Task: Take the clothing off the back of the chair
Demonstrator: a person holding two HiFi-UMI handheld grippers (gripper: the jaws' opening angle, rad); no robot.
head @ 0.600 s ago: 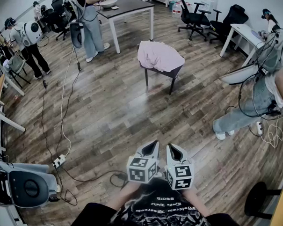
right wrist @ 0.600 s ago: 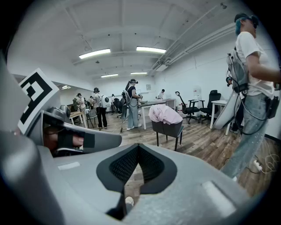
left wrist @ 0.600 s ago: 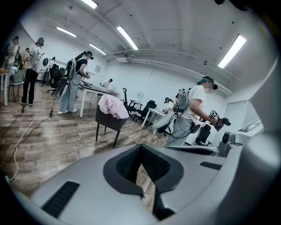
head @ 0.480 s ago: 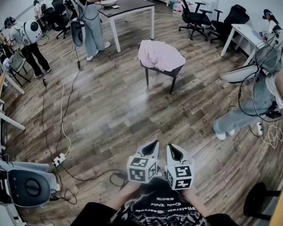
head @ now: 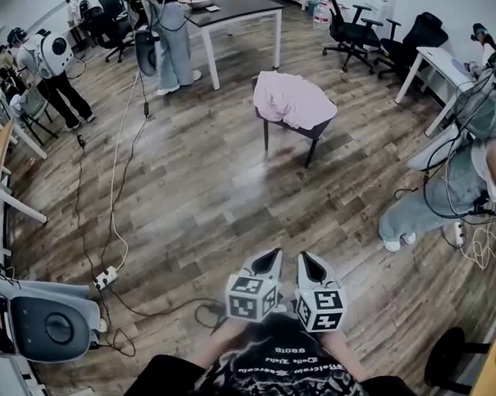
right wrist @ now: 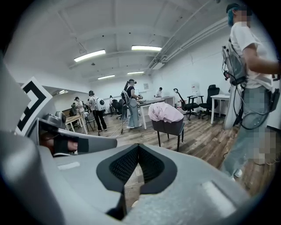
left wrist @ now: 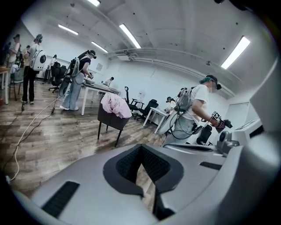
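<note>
1. While both tongs hang low in front of the person, the left gripper (head: 269, 258) and the right gripper (head: 306, 261) sit side by side. There are two in all, and each has its ribbed black pads pressed together on nothing.
2. Each carries one cube (head: 251, 297) of black-and-white square markers, and the shells are smooth grey plastic.
3. Well ahead of the grippers, one dark chair (head: 313, 133) stands on thin legs on the plank wood floor (head: 199, 195).
4. One piece of pink clothing (head: 293, 99), soft and rumpled, lies draped over the chair's back and seat.
5. Only the head view shows the white power strip (head: 105, 279) on the floor. Only the gripper views show the long ceiling lights (left wrist: 129, 36).
6. Two black office chairs (head: 351, 33) stand further off, near the far wall.
</note>
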